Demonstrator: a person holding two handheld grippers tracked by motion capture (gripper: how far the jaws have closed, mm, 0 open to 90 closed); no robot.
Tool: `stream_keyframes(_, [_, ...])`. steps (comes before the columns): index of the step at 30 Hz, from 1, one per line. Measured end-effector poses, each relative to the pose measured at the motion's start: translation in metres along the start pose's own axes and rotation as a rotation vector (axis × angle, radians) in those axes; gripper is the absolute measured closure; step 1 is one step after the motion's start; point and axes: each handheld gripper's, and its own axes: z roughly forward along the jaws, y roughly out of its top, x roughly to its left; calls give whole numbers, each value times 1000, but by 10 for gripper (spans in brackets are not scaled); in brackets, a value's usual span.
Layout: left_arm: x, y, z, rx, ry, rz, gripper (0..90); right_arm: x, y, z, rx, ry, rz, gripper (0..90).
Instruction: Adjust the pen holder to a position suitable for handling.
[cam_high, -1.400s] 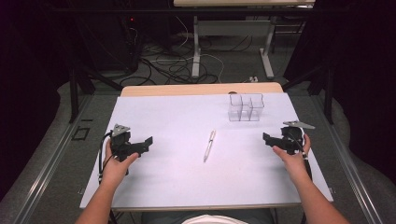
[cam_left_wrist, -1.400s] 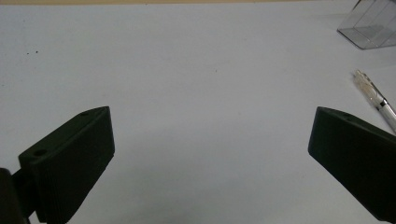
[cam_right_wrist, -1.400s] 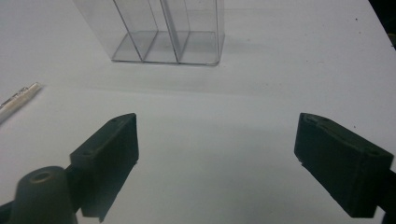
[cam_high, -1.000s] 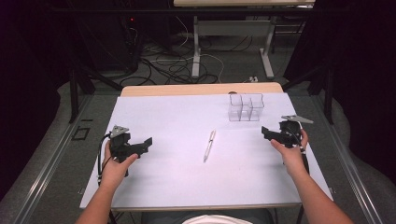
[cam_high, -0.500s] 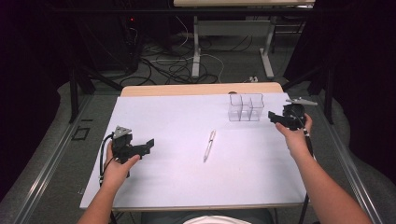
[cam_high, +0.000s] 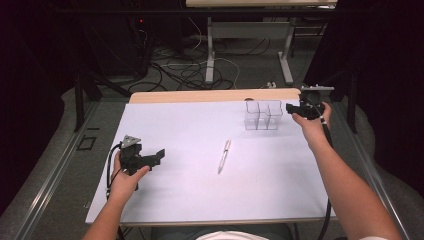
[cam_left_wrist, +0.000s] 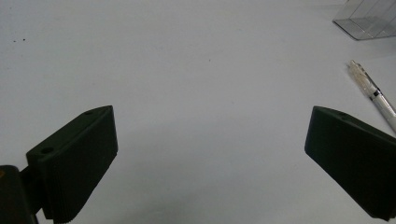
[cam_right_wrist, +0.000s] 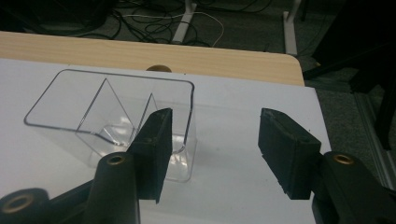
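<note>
A: Quick pass. Landmark was the clear organizer (cam_high: 263, 115), a see-through box with dividers, standing upright on the white table cover (cam_high: 200, 190) near its far right end. Where was everything else?

B: Right gripper (cam_high: 292, 107) was just beside the organizer's right wall, held up off the cover. Its jaws had just been closing but still stood partly apart, nothing between them. In the right gripper view one jaw overlapped the organizer's (cam_right_wrist: 112, 121) near right corner and the other sat over bare cover; I couldn't tell if that jaw touched the wall.

A: Left?

B: Left gripper (cam_high: 159, 155) was well apart from the organizer, toward the near left, low over the cover. Jaws wide apart, empty.

A: Pen?

B: Pen (cam_high: 224, 156) lay flat on the cover, nearer the person than the organizer and a bit left of it, between the two grippers. Also caught in the left gripper view (cam_left_wrist: 373, 91), beyond the right-hand jaw.

A: Handling guess for the organizer?

B: Looked like thin rigid plastic, so probably light, stiff, smooth. Likely to slide on the cover or tip if pushed high up. Could crack under a hard squeeze. I'd take it by the right outer wall, one jaw inside the end compartment, one outside, pads low on the wall, gentle pinch.

A: Anything unclear?

B: Compartment count. Dividers were visible, exact layout hard to read.
</note>
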Motion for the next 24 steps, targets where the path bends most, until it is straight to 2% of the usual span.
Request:
stream_keyframes(8, [0, 0, 0, 5, 1, -1, 28, 8, 13, 15, 18, -19, 18, 470])
stream_keyframes(10, [0, 0, 0, 2, -1, -3, 28, 8, 13, 17, 21, -17, 22, 484])
stream_keyframes(11, [1, 0, 0, 2, -1, -3, 28, 8, 13, 23, 23, -8, 26, 528])
stream_keyframes(17, [1, 0, 0, 5, 0, -6, 32, 8, 10, 35, 41, -47, 10, 553])
stream_keyframes(20, [2, -1, 1, 9, -1, -4, 38, 6, 9, 40, 54, -51, 11, 574])
stream_keyframes(24, [2, -1, 1, 9, -1, -5, 39, 5, 7, 46, 69, -52, -3, 657])
